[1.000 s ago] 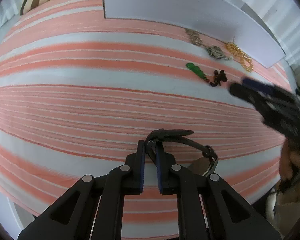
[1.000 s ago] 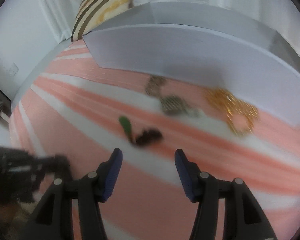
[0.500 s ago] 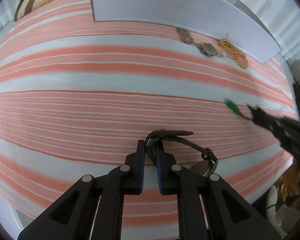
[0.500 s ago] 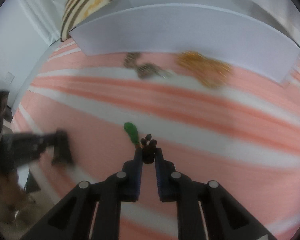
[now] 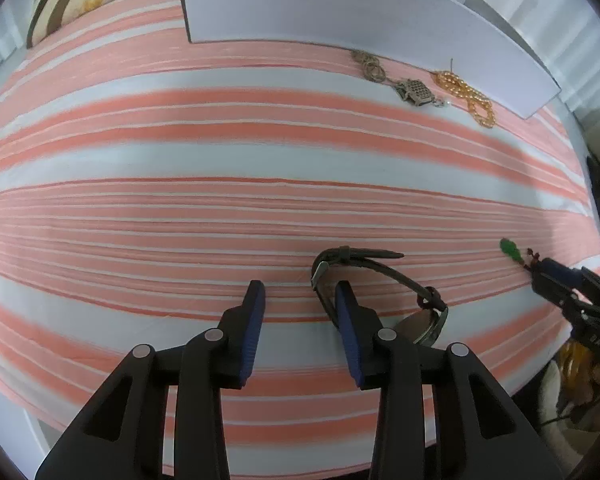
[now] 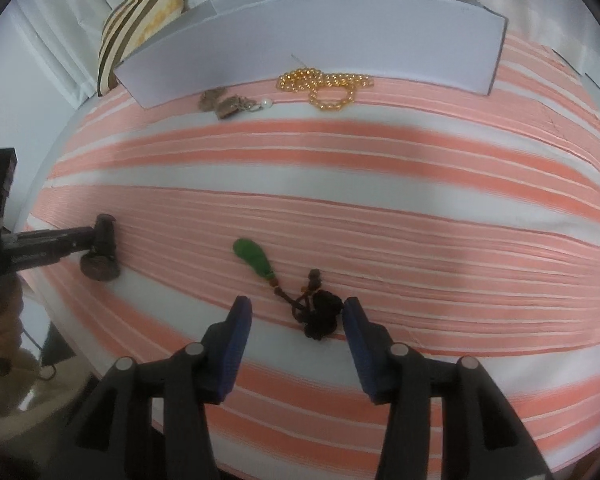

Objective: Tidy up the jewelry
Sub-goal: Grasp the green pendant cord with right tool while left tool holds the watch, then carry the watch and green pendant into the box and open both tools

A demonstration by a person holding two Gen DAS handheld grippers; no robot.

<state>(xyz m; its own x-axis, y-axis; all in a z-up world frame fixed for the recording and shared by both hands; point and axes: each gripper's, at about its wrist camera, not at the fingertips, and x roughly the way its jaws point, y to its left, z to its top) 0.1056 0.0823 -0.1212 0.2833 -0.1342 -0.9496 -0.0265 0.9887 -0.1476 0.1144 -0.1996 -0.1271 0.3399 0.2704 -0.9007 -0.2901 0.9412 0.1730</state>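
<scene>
A dark-strapped wristwatch (image 5: pixel 384 280) lies on the striped cloth just beyond my right-hand finger; my left gripper (image 5: pixel 300 300) is open, with the strap beside its right pad. A green pendant (image 6: pixel 254 258) on a dark knotted cord (image 6: pixel 320 314) lies on the cloth in front of my open right gripper (image 6: pixel 296 320), the knot close to its right pad. The pendant also shows in the left wrist view (image 5: pixel 510 249) by the right gripper. A gold bead bracelet (image 6: pixel 326 84) and a silver chain with a charm (image 6: pixel 230 105) lie near the white box.
A low white box (image 6: pixel 312 36) stands at the far side of the pink-and-white striped cloth (image 5: pixel 180 184). A striped cushion (image 6: pixel 140 24) lies behind it at the left. The cloth's near edge drops off under both grippers.
Both grippers opened. The left let go of the watch strap. The right set the pendant cord down on the near part of the cloth and released it.
</scene>
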